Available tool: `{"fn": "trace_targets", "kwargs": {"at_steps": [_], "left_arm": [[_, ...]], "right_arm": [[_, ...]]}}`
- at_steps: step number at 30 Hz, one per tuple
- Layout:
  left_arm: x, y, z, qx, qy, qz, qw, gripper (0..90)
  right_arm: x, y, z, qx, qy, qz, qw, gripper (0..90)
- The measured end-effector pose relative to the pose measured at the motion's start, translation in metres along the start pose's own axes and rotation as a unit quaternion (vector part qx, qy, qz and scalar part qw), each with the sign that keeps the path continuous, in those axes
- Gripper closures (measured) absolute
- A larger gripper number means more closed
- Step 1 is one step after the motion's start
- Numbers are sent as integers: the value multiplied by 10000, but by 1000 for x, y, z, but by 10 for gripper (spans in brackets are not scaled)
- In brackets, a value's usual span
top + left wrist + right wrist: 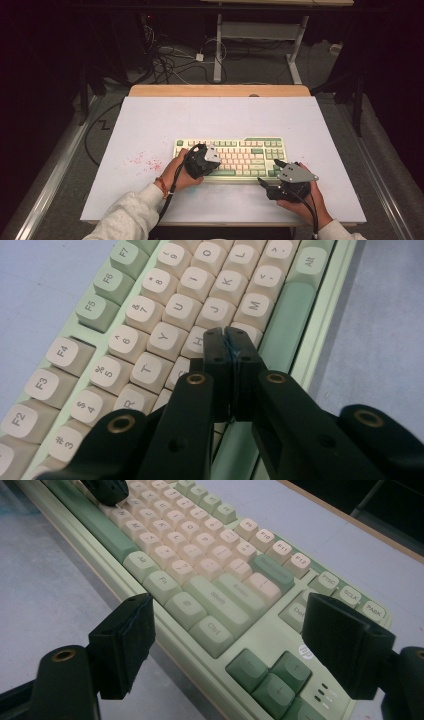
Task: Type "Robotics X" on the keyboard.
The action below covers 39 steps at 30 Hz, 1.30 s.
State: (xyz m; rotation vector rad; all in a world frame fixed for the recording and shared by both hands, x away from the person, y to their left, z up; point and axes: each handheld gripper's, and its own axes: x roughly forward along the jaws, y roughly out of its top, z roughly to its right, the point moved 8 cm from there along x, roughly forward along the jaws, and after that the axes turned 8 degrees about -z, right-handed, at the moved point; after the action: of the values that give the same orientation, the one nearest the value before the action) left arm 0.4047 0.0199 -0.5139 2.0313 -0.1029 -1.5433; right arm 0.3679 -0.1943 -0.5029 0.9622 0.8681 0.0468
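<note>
I see one keyboard (pixel 230 159) lying flat on the table (pixel 150 125), toward the near edge and a little right of the middle, its long side running across. It is pale green with cream letter keys and darker green keys along the bottom row and at the ends.

I have two tongs in play, one in each hand. My left tongs (pixel 225 337) are clenched: in the left gripper view the two black jaws stand pressed together with nothing between them, and their joined tip hangs over the letter keys, right at the H key (pixel 195 342), beside the long green space bar (pixel 282 320). Whether the tip actually touches the key I cannot tell. From the high view these left tongs (pixel 209 159) sit over the left-middle part of the keyboard, held by my left hand (pixel 176 175).

My right tongs (pixel 240 640) are released: the two jaws stand wide apart, one on each side of the keyboard's right end, with the four arrow keys (pixel 272 677) and the Ctrl key (pixel 212 635) in the gap between them. Neither jaw presses on anything that I can make out. In the high view the right tongs (pixel 267 172) rest just at the keyboard's near right corner, in my right hand (pixel 305 202).

There is one patch of small red specks (pixel 145 162) on the table, left of the keyboard.
</note>
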Motion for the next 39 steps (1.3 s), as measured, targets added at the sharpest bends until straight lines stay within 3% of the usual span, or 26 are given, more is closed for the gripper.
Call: {"fn": "trace_targets", "kwargs": {"at_steps": [11,13,14,16,19,23,29,32,39], "left_arm": [[-19,0,-5,35,237,356,9991,805],[-23,-1,-8,32,405,460,9981,696],[-25,-1,-8,58,427,537,9976,696],[-28,-1,-10,11,493,706,9963,599],[-32,-1,-10,32,611,842,9946,526],[-36,-6,-13,34,838,858,9928,404],[-41,-15,-12,81,1019,934,9904,260],[-46,-23,-12,53,1072,1050,9887,234],[-53,-47,-15,-50,1237,1009,9872,220]], "right_arm": [[-1,0,1,26,2,11,10000,214],[-1,0,1,25,-3,14,10000,215],[-1,0,1,25,-3,14,10000,215],[0,0,3,32,-10,10,10000,216],[-1,0,3,41,-15,9,10000,216],[-1,0,4,52,-23,10,10000,216],[-3,0,7,73,-50,30,10000,216],[-3,1,7,90,-55,48,9999,215],[-2,0,7,100,-29,14,9999,237]]}}
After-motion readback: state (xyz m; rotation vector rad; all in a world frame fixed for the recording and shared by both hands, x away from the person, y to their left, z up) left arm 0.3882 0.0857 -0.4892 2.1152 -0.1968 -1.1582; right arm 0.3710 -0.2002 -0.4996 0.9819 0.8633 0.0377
